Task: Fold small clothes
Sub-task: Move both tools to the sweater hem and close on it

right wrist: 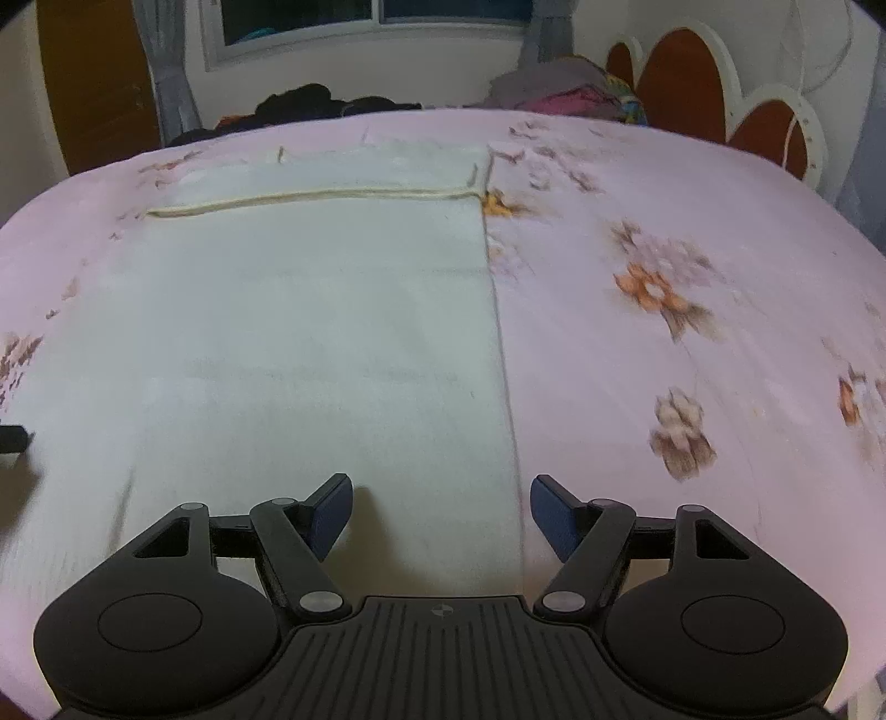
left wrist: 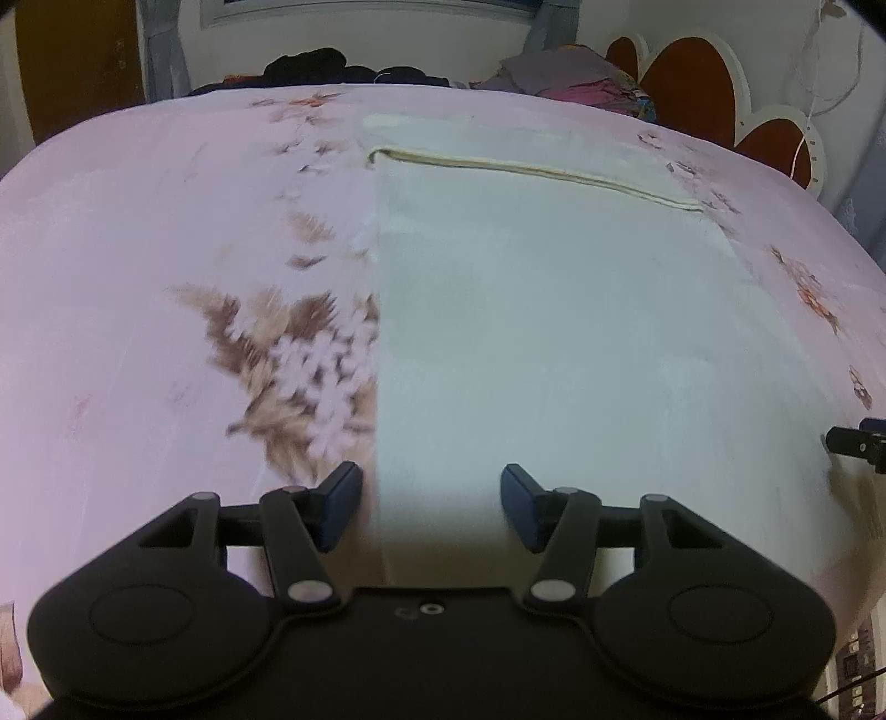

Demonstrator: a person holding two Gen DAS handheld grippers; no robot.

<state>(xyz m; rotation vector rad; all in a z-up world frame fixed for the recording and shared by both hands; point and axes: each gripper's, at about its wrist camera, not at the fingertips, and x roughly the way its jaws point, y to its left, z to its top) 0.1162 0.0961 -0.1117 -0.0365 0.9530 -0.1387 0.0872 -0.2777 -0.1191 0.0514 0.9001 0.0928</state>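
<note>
A pale white cloth (left wrist: 542, 310) lies flat on the pink flowered bedsheet (left wrist: 138, 310), with a folded cream hem across its far end. My left gripper (left wrist: 432, 507) hovers open over the cloth's left edge, nothing between its blue pads. In the right wrist view the same cloth (right wrist: 310, 332) fills the left half. My right gripper (right wrist: 441, 512) stands open astride the cloth's right edge, its pads clear of the fabric. The tip of the other gripper (left wrist: 858, 440) shows at the far right of the left wrist view.
A pile of dark clothes (left wrist: 321, 66) and a heap of coloured garments (left wrist: 576, 77) lie at the far end of the bed. A white and red-brown headboard (left wrist: 698, 83) stands at the back right. A window (right wrist: 376, 22) is on the far wall.
</note>
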